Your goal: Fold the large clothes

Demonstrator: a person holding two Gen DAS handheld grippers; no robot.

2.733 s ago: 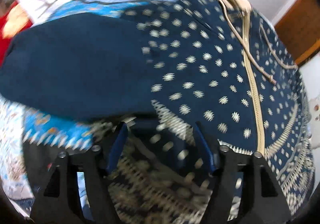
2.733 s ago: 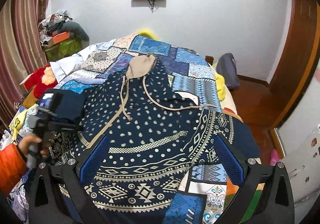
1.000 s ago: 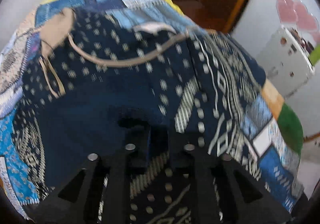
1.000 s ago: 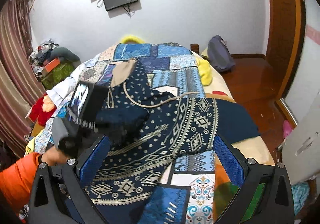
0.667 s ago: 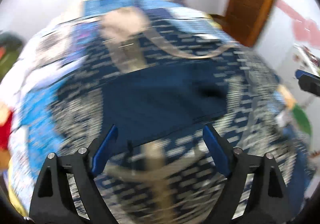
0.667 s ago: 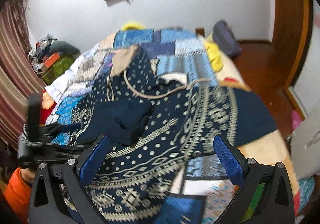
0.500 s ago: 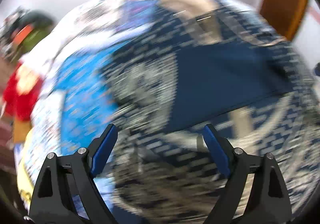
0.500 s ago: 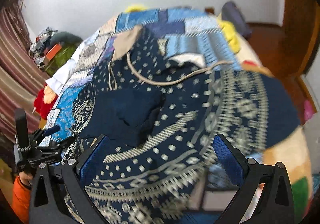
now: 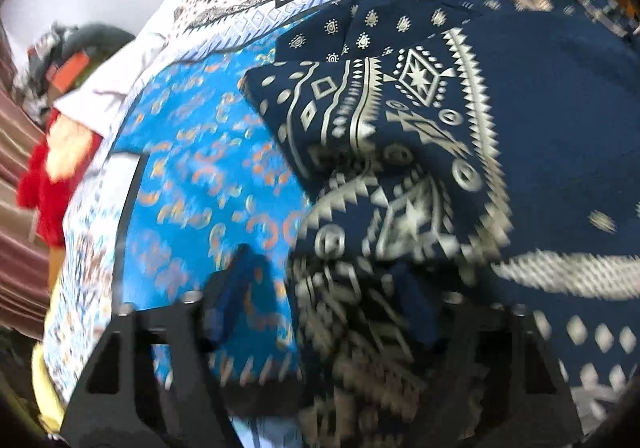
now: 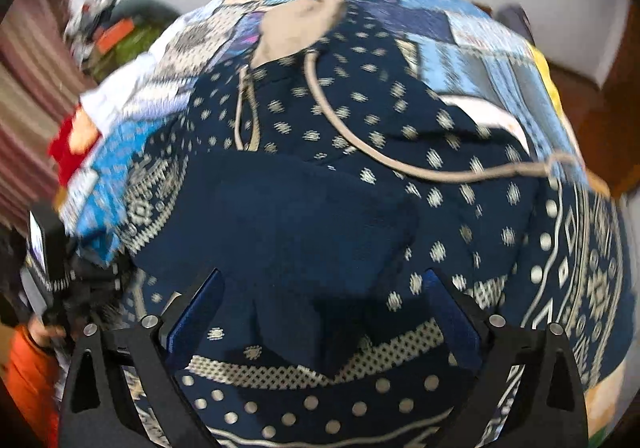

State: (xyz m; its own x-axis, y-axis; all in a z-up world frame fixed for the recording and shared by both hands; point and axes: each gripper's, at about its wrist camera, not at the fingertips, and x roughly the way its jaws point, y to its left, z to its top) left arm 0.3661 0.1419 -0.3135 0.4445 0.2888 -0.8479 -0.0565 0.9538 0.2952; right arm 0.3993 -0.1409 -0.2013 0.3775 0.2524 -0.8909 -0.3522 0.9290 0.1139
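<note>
Bed (image 10: 492, 44): it is being covered by a patchwork quilt (image 9: 208, 176) of blue, white and grey panels. A white wall is being shown behind it, striped curtains at the left edge.

Hoodie (image 10: 460, 184): navy with a cream pattern, it is being laid flat across the quilt, its beige hood (image 10: 300, 28) toward the wall, one plain navy sleeve (image 10: 288, 216) being folded across the chest.

Left gripper (image 9: 324, 300): its fingers are being closed, half spread, over the hoodie's patterned edge, one over the quilt, the other over the cloth; whether cloth is being touched cannot be told through the blur.

Right gripper (image 10: 324, 312): its fingers are being held wide, narrowing slightly, over the folded sleeve, nothing being pinched.

Right view only: the hood, the drawstring (image 10: 400, 164), an orange sleeve (image 10: 28, 376) and the hand with the other gripper.

Left view only: the hoodie's side edge against blue quilt; a red soft toy (image 9: 52, 172) beside the bed.
</note>
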